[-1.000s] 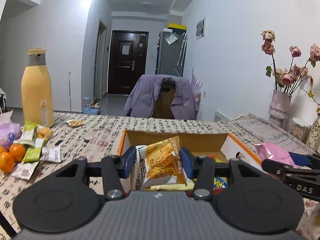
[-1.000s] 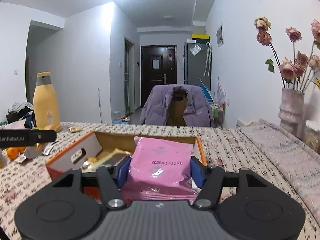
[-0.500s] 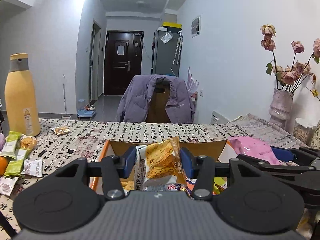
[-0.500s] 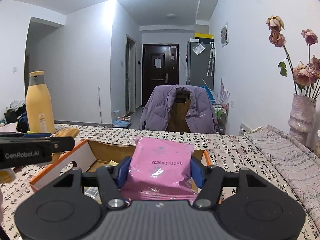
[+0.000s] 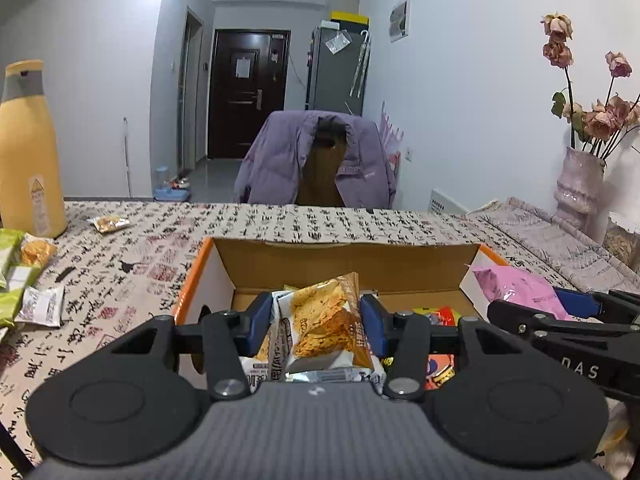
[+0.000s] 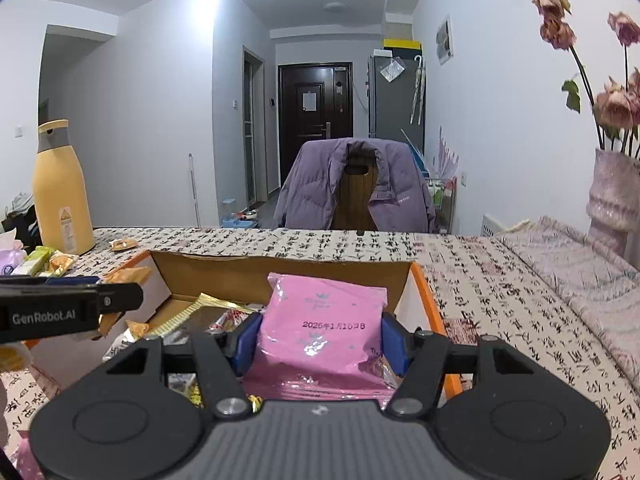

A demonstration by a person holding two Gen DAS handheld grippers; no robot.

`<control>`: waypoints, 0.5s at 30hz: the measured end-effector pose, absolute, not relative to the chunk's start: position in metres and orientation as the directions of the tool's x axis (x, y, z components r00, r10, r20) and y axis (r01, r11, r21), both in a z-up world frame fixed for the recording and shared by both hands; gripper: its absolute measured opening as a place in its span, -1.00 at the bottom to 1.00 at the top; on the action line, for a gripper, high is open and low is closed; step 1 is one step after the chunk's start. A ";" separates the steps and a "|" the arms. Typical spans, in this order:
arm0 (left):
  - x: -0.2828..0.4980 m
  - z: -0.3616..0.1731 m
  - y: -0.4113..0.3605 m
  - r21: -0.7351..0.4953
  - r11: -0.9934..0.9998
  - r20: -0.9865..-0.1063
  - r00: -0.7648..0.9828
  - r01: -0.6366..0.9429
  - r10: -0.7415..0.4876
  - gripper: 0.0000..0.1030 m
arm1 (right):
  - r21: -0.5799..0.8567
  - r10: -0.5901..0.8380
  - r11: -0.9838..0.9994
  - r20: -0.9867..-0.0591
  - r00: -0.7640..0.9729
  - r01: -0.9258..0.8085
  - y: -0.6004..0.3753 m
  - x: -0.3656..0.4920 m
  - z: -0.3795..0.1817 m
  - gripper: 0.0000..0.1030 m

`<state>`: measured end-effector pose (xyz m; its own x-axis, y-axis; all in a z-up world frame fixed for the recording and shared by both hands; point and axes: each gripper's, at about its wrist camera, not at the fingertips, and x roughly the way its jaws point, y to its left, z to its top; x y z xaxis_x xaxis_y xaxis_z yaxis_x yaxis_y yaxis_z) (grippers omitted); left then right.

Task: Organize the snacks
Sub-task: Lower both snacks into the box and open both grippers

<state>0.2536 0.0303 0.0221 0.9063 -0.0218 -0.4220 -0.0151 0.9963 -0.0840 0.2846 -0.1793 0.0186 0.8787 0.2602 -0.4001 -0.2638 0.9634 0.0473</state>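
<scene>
Left gripper grasps the cracker packet, right gripper the pink pouch; each should release low inside the box, lower centre

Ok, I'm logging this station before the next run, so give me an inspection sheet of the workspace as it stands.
Surface: table under a cloth printed with black script.
Job's things: open cardboard box with an orange rim, snack packets inside; orange snack packet and pink packet held above it.
Clutter: loose wrappers at the left; yellow bottle; vase of dried roses at the right.
Grippers: left gripper shut on the orange snack packet; right gripper shut on the pink packet.
Cables: nothing seen.
Surroundings: chair draped with a purple jacket, dark door, grey fridge.
</scene>
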 end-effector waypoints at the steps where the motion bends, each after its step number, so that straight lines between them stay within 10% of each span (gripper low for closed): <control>1: 0.254 0.021 0.031 -0.086 0.996 -0.424 0.905 -0.010 -0.027 -0.04 | 0.050 0.257 0.964 -0.405 0.877 -0.260 -0.180 0.285 0.017 0.19; 7: 0.250 0.017 0.035 -0.114 0.993 -0.429 0.901 0.010 -0.058 0.12 | 0.075 0.251 0.967 -0.443 0.861 -0.243 -0.187 0.289 0.008 0.20; 11: 0.243 0.020 0.037 -0.122 0.993 -0.389 0.920 -0.006 -0.043 0.76 | 0.080 0.246 0.969 -0.419 0.874 -0.235 -0.190 0.284 0.012 0.82; 15: 0.237 0.023 0.037 -0.130 0.991 -0.356 0.934 -0.015 -0.033 1.00 | 0.083 0.239 0.971 -0.403 0.883 -0.225 -0.192 0.282 0.012 1.00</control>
<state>0.2375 0.0366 0.0235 0.9340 -0.0330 -0.3556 -0.0145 0.9914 -0.1300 0.2819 -0.1917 0.0121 0.8835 0.2389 -0.4030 -0.2247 0.9709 0.0830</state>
